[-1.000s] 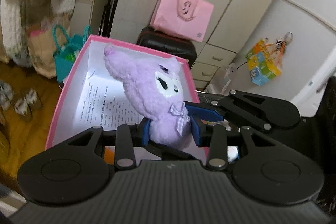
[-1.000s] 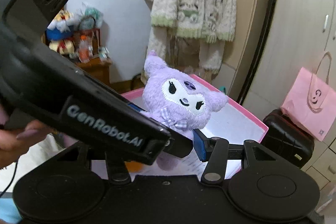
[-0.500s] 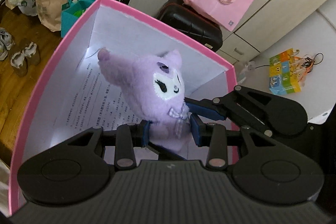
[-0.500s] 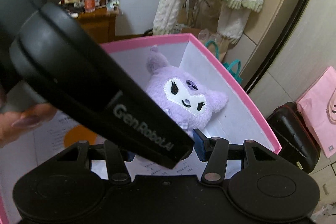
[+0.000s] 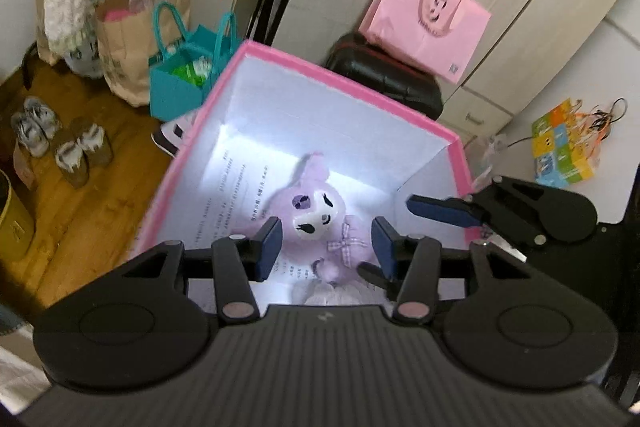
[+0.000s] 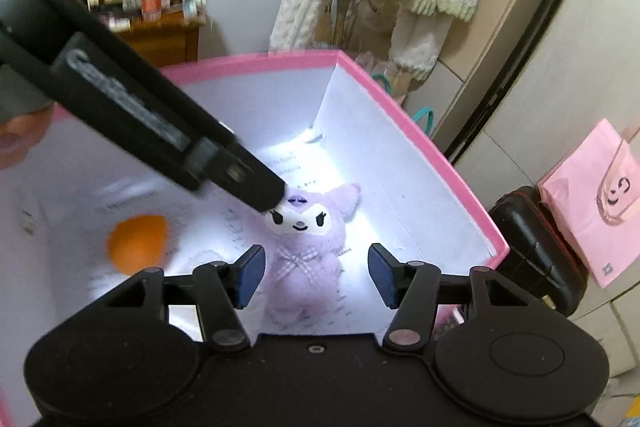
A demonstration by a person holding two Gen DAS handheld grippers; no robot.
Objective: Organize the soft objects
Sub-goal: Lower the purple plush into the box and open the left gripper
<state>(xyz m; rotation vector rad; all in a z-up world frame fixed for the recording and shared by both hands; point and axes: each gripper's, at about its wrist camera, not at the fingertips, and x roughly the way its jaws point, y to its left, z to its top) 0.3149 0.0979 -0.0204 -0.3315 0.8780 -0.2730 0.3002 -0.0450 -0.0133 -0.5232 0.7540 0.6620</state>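
Note:
A purple plush toy with a white face and a checked bow lies on its back on the printed paper inside the pink box. My left gripper hovers just above it. Its jaws are opening, and the blue pads stand clear on either side of the toy. In the right wrist view my right gripper frames the plush toy from the other side. Its jaws are opening too, with neither pad touching. The left tool's black housing crosses that view and ends near the toy's head.
An orange soft object lies in the pink box left of the toy. Around the box are a black case, a pink bag, a teal bag and shoes on the wood floor. A hand shows at the left edge.
The left gripper held the plush over the box and has let it go. The toy now lies on the box bottom. Both grippers sank toward the box and their jaws widened.

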